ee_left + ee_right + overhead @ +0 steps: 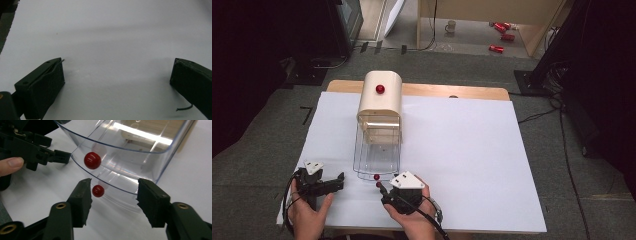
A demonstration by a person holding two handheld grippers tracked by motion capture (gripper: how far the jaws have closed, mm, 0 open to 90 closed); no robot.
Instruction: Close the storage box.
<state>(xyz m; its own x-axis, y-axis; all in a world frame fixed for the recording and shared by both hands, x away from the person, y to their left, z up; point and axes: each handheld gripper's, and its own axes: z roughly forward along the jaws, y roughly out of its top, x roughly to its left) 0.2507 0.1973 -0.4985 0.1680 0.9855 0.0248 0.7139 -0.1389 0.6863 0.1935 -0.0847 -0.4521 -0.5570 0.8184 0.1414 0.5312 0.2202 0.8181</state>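
Evidently early: the lower red knob [98, 190] on the clear roll-top lid [120, 152] sat unclamped between the right gripper [113, 195]'s half-spread jaws at the white sheet [462, 150]'s near edge, the left gripper [117, 75] wide, empty, aside.

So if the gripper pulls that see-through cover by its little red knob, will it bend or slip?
The clear cover looks like thin curved plastic, so it may flex slightly and seems light. Its red knob is small, round and glossy, so the right gripper fingers could slip off it. The cream housing looks tall, so it might shift if tugged.
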